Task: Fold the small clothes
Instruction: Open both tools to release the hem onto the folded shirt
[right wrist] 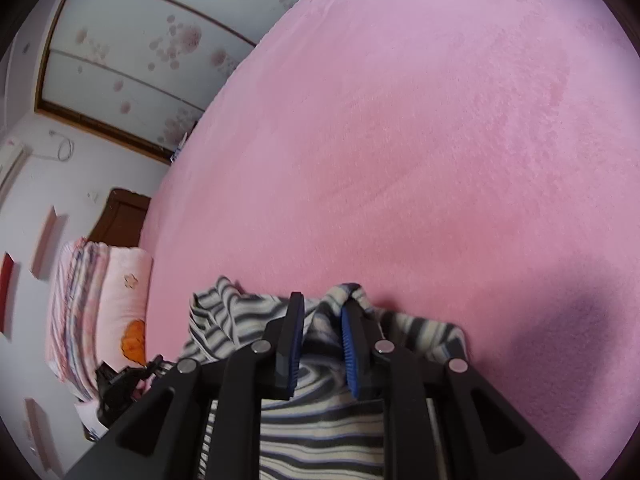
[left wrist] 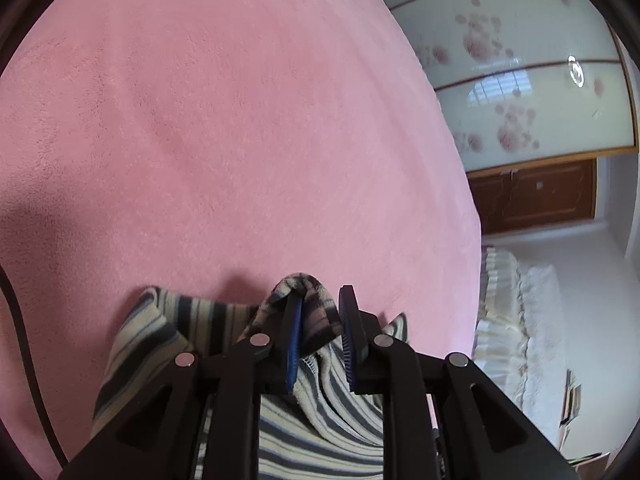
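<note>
- Left tool (left wrist: 320, 300), lower centre: blue pads parted, striped garment (left wrist: 304, 420) bunched loosely between them.
- Right tool (right wrist: 322, 306): likewise released, garment fold between, on pink bed (right wrist: 400, 140).

Both the left gripper (left wrist: 320, 300) and right gripper (right wrist: 324, 304) point downward, jaws slightly parted.

1. The striped garment (left wrist: 320, 432) runs under the left gripper (left wrist: 320, 300) and off the bottom edge, so its full shape is hidden.
2. In the right wrist view the right gripper (right wrist: 322, 304) covers it likewise.
3. Left of the garment, a dark object (right wrist: 116, 384) is blurred, perhaps the other gripper.
</note>
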A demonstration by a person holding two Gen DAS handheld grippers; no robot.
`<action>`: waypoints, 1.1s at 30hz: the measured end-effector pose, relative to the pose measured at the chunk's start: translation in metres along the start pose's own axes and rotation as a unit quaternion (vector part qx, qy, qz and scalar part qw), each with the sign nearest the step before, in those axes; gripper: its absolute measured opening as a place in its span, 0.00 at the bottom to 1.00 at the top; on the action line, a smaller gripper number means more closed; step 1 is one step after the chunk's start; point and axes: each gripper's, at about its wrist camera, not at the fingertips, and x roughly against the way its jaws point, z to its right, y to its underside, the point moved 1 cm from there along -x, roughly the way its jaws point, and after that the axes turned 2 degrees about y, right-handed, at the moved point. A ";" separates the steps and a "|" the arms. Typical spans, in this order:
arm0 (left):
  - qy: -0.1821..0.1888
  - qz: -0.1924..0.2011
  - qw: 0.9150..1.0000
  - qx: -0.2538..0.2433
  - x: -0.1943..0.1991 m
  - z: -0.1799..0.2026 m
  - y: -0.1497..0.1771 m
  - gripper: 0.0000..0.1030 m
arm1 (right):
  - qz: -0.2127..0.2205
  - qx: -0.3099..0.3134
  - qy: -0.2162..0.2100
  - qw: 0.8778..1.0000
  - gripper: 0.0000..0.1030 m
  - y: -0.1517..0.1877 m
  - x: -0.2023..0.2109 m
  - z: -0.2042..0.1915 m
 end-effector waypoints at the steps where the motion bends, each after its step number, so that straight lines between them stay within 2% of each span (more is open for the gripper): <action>1: 0.002 0.000 1.000 0.007 -0.002 -0.001 0.000 0.15 | 0.002 -0.008 0.000 1.000 0.17 -0.001 -0.001 0.001; 6: -0.009 0.011 0.999 0.039 -0.010 -0.010 0.006 0.22 | 0.001 -0.089 -0.004 0.996 0.17 0.000 -0.009 0.019; 9: -0.022 0.011 0.999 0.034 -0.016 -0.004 0.011 0.29 | -0.002 -0.118 0.010 0.993 0.17 0.002 -0.013 0.029; 10: -0.022 0.011 0.999 0.031 -0.016 -0.001 0.012 0.38 | -0.002 -0.122 0.007 0.992 0.17 0.001 -0.012 0.031; 11: -0.022 0.012 0.999 0.028 -0.014 0.002 0.012 0.52 | 0.000 -0.125 0.005 0.992 0.18 0.001 -0.010 0.032; 12: -0.022 0.020 0.999 0.024 -0.010 0.006 0.011 0.58 | 0.009 -0.125 0.006 0.992 0.23 -0.001 -0.005 0.032; 13: -0.026 0.034 0.999 0.020 -0.004 0.009 0.008 0.67 | 0.020 -0.123 0.014 0.992 0.36 -0.002 0.001 0.033; 15: -0.037 0.068 0.997 0.005 0.012 0.017 0.000 0.70 | 0.053 -0.123 0.026 0.991 0.52 -0.007 0.017 0.036; 16: -0.045 0.073 0.996 -0.005 0.018 0.020 -0.005 0.70 | 0.066 -0.119 0.031 0.990 0.52 -0.010 0.025 0.036; 18: -0.083 0.063 0.993 -0.046 0.020 0.031 -0.007 0.70 | 0.082 -0.085 0.044 0.992 0.52 -0.013 0.038 0.032; 20: -0.124 0.056 0.984 -0.116 0.022 0.044 -0.002 0.70 | 0.091 -0.010 0.102 0.991 0.52 -0.010 0.049 0.015; 21: -0.155 0.054 0.971 -0.176 0.022 0.054 0.006 0.70 | 0.088 0.036 0.126 0.987 0.52 -0.006 0.052 0.004; 22: -0.166 0.054 0.962 -0.208 0.023 0.060 0.011 0.70 | 0.087 0.070 0.138 0.984 0.52 -0.002 0.054 -0.003; 24: -0.185 0.050 0.938 -0.288 0.027 0.070 0.030 0.70 | 0.083 0.128 0.157 0.976 0.50 0.011 0.056 -0.018; 26: -0.189 0.044 0.928 -0.317 0.031 0.071 0.041 0.70 | 0.076 0.172 0.155 0.970 0.47 0.026 0.058 -0.030; 28: -0.186 0.030 0.922 -0.337 0.036 0.070 0.052 0.70 | 0.066 0.200 0.149 0.966 0.35 0.038 0.061 -0.034; 30: -0.185 0.019 0.914 -0.359 0.041 0.065 0.065 0.70 | 0.058 0.218 0.147 0.963 0.30 0.045 0.061 -0.043; 33: -0.187 0.003 0.896 -0.403 0.049 0.052 0.093 0.70 | 0.054 0.255 0.148 0.954 0.15 0.064 0.058 -0.051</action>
